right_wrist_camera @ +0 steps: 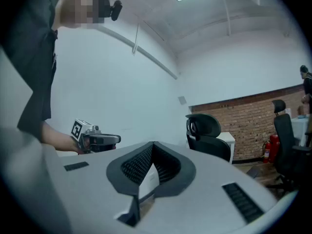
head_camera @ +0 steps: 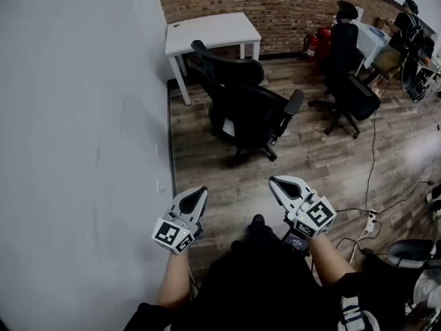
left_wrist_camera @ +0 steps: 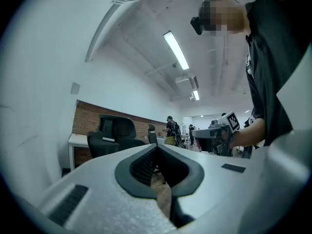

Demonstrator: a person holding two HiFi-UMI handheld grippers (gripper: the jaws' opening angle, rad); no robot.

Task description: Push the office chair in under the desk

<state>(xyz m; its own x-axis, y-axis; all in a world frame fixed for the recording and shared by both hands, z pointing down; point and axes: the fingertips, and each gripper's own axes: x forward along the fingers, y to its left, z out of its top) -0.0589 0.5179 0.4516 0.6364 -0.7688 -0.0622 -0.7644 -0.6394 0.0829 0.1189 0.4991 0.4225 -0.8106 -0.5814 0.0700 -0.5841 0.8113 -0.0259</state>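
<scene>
A big grey wall (head_camera: pixel 83 116) runs along the left side of the left gripper (head_camera: pixel 199 193). A wood floor (head_camera: pixel 227 181) lies under both grippers. The white desk (head_camera: pixel 210 29) stands far ahead of them. The black office chair (head_camera: pixel 244 105) sits between the grippers and the desk, well apart from both grippers and not under the desk. The right gripper (head_camera: pixel 276 182) is beside the left one. Each has its jaws closed together, with nothing in them.

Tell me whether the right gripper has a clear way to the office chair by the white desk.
Likely yes, after stepping closer: only bare wood floor lies between the right gripper and the office chair, which stands well ahead of it.
</scene>
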